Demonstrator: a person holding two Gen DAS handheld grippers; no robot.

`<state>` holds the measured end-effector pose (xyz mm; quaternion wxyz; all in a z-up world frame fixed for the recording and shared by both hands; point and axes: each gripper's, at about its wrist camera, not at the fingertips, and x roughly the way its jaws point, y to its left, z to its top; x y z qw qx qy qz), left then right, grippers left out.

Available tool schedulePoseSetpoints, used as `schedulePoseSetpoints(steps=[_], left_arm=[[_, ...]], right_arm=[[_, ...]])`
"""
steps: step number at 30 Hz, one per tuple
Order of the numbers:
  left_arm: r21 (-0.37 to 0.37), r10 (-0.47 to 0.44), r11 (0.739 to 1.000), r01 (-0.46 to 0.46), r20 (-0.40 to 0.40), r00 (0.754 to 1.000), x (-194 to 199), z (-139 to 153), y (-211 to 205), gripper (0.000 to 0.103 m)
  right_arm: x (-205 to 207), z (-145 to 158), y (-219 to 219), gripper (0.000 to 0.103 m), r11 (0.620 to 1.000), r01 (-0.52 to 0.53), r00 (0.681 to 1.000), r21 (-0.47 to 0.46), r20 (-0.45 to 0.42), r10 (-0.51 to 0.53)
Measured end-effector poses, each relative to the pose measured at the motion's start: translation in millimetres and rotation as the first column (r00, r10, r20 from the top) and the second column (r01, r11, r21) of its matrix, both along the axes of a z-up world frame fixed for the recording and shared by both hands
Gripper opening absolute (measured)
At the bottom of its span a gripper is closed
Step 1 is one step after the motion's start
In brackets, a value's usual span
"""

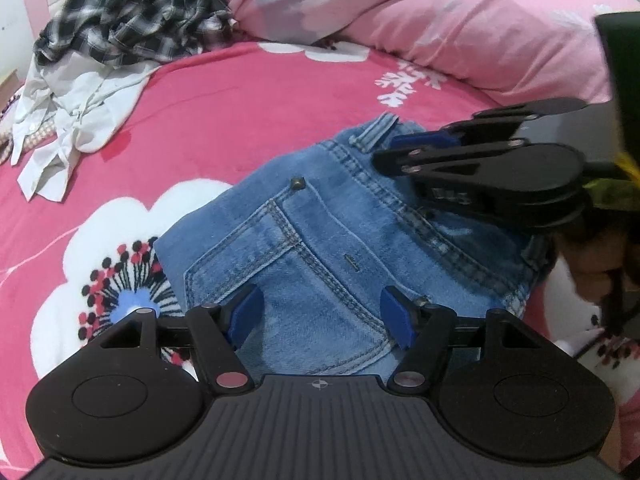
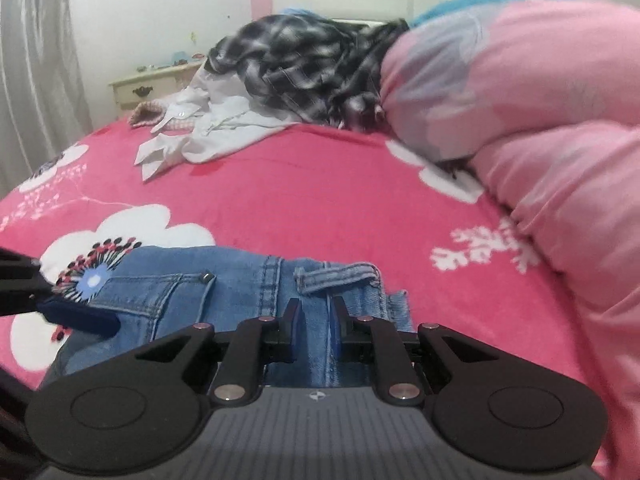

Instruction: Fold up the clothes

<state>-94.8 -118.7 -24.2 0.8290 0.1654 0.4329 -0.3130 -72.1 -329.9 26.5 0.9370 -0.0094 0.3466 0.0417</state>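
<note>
Folded blue jeans (image 1: 320,248) lie on the pink flowered bedspread (image 1: 224,112), back pocket and belt loop up. My left gripper (image 1: 322,318) is open, its blue pads spread over the near edge of the jeans, holding nothing. My right gripper (image 2: 316,330) has its pads close together with a strip of the jeans' waistband (image 2: 316,356) between them. In the left wrist view the right gripper (image 1: 404,152) lies over the waistband at the right. The jeans also show in the right wrist view (image 2: 180,300), with one left pad (image 2: 80,318) on them.
A crumpled white shirt (image 1: 76,120) and a black-and-white plaid shirt (image 1: 132,20) lie at the far left of the bed. A rolled pink quilt (image 1: 460,28) runs along the far right. A cream nightstand (image 2: 152,86) stands beyond the bed.
</note>
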Motion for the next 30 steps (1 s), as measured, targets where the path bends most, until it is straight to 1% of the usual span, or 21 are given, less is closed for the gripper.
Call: schedulePoseSetpoints(steps=[2,4,5,6,8,10,11,12,14,16,19,24,28,30], left_arm=[[-0.005,0.002,1.000,-0.002,0.002,1.000,-1.0,-0.1,0.8,0.067],[-0.009,0.013,1.000,-0.013,0.005,1.000,-2.0,-0.1,0.8,0.067],[-0.011,0.017,1.000,-0.017,0.007,1.000,-2.6,-0.2,0.9,0.067],[-0.012,0.019,1.000,-0.019,0.010,1.000,-3.5,-0.4,1.1,0.067],[-0.016,0.022,1.000,-0.022,0.016,1.000,-4.8,-0.5,1.6,0.067],[-0.020,0.024,1.000,-0.024,0.014,1.000,-4.9,-0.1,2.1,0.067],[-0.021,0.025,0.999,-0.024,0.013,1.000,-5.0,0.1,2.3,0.067],[-0.022,0.025,0.999,-0.025,0.012,1.000,-5.1,0.3,2.6,0.067],[-0.023,0.026,0.999,-0.025,0.011,1.000,-5.5,0.7,3.2,0.067],[-0.025,0.024,0.999,-0.024,0.013,1.000,-6.3,1.0,4.5,0.067],[-0.035,0.021,0.999,-0.021,0.018,1.000,-7.2,0.2,6.6,0.067],[-0.042,0.005,0.999,-0.003,0.040,0.999,-9.2,-1.7,7.7,0.067],[-0.051,0.001,0.999,0.001,0.045,0.999,-9.0,-2.0,9.6,0.067],[-0.056,0.002,0.998,0.000,0.047,0.999,-9.2,-2.6,10.3,0.067]], right_arm=[[-12.5,11.8,-18.5,0.016,0.997,0.037,0.999,0.064,0.036,-0.039],[-24.8,18.1,-50.9,0.016,0.979,0.108,0.992,0.171,0.040,-0.117],[-31.8,19.1,-64.8,0.019,0.967,0.135,0.989,0.216,0.034,-0.145],[-37.8,18.6,-75.9,0.020,0.958,0.147,0.987,0.246,0.026,-0.158],[-44.4,16.8,-82.5,0.020,0.956,0.116,0.992,0.269,0.012,-0.124],[-46.8,16.4,-78.7,0.022,0.952,0.065,0.997,0.300,0.018,-0.074],[-46.0,16.8,-73.8,0.029,0.950,0.034,0.998,0.311,0.031,-0.046],[-44.3,16.9,-67.9,0.032,0.953,0.016,0.999,0.302,0.044,-0.031],[-34.5,13.7,-55.6,0.041,0.968,0.002,0.999,0.252,0.051,-0.015],[-21.2,6.6,-52.5,0.041,0.975,0.010,1.000,0.223,0.026,-0.016],[-5.9,-7.3,-53.1,0.041,0.974,0.031,0.999,0.226,-0.035,-0.023],[-5.7,-10.1,-59.1,0.041,0.964,0.043,0.998,0.264,-0.062,-0.028],[-9.2,-6.5,-62.2,0.041,0.954,0.042,0.993,0.298,-0.116,-0.007],[-9.9,-8.1,-60.4,0.041,0.956,0.040,0.993,0.291,-0.120,-0.005]])
